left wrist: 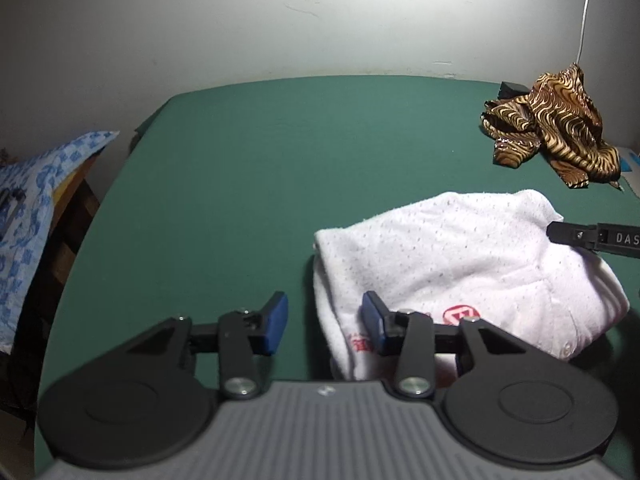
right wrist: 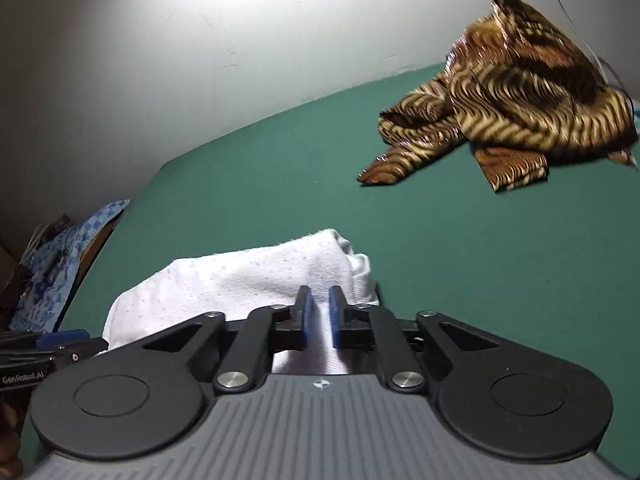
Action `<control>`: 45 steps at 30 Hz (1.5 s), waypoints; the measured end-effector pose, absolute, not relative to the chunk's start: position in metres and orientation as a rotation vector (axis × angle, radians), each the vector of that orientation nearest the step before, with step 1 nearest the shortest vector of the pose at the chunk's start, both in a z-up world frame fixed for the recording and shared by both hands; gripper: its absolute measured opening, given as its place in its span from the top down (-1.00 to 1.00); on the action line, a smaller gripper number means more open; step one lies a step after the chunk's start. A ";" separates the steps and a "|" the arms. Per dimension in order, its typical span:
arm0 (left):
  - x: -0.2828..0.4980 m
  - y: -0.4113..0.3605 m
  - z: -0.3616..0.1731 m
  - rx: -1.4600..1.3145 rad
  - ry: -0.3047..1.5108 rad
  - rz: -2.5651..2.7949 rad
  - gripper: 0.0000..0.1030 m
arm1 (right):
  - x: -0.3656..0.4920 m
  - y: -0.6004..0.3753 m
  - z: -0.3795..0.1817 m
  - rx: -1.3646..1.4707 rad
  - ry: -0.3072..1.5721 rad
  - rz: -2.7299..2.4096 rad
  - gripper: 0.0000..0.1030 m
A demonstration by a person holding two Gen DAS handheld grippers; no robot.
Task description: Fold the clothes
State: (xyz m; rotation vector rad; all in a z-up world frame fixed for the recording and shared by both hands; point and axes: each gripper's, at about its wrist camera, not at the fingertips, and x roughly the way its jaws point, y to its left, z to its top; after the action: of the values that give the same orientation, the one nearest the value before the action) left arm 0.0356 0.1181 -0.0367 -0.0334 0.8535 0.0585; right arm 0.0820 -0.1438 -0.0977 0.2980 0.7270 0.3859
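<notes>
A white perforated shirt (left wrist: 460, 264) with a red logo lies loosely folded on the green table (left wrist: 240, 184). My left gripper (left wrist: 325, 324) is open at the shirt's near left edge. Its right blue pad rests over the fabric and its left pad over bare table. My right gripper (right wrist: 320, 316) is shut on a fold of the white shirt (right wrist: 240, 280), with fabric pinched between its blue pads. In the left wrist view its black fingertips (left wrist: 568, 234) meet the shirt's right corner. In the right wrist view the left gripper (right wrist: 60, 344) shows at the lower left.
A crumpled brown and gold striped cloth (left wrist: 548, 132) (right wrist: 504, 92) lies at the far right of the table, with a small dark box (left wrist: 510, 88) behind it. A blue patterned cloth (left wrist: 24, 208) sits beyond the table's left edge. A white wall with a cable (left wrist: 584, 12) backs the table.
</notes>
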 end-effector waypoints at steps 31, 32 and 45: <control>0.051 0.100 -0.037 0.036 0.900 0.230 -0.45 | 0.024 -0.130 -0.082 0.137 0.725 0.377 1.00; 0.051 0.100 -0.036 0.035 0.901 0.236 -0.51 | 0.020 -0.130 -0.077 0.145 0.727 0.365 1.00; 0.050 0.111 -0.040 -0.002 0.903 0.267 -0.82 | 0.005 -0.121 -0.090 0.083 0.760 0.322 0.78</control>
State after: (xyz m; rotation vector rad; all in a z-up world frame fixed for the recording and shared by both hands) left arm 0.0499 0.1107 -0.0404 -0.0018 0.9026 0.2670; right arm 0.0050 -0.1207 -0.0899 0.0829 0.7595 0.3216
